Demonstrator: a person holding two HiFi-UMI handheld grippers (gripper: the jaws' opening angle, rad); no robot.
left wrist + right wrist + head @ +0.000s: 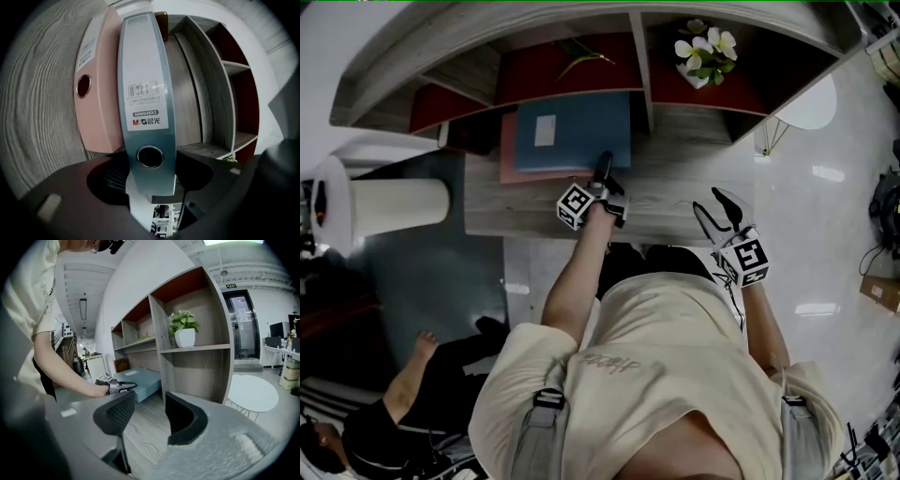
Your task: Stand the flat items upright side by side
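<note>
A wood-grain desk (675, 202) backs onto an open shelf unit (642, 56) at its far side. Two lever-arch binders lie flat in a stack on the far left of the desk, against the shelves. The blue binder (572, 131) is on top of the pink binder (508, 159), which shows along the left and near edges.

Both spines face the near side, with their long axes running left to right. The left gripper (603, 165) comes in from the near side at the right end of the blue spine, beside its finger hole. It is rolled on its side, one jaw under the binder and one over it, and the pads appear clamped across its thickness.

The right gripper (712, 202) hovers well apart to the right, above the desk's near edge, with its jaws parted around nothing. The left hand is plainly the nearer one for tipping the blue binder upright.
</note>
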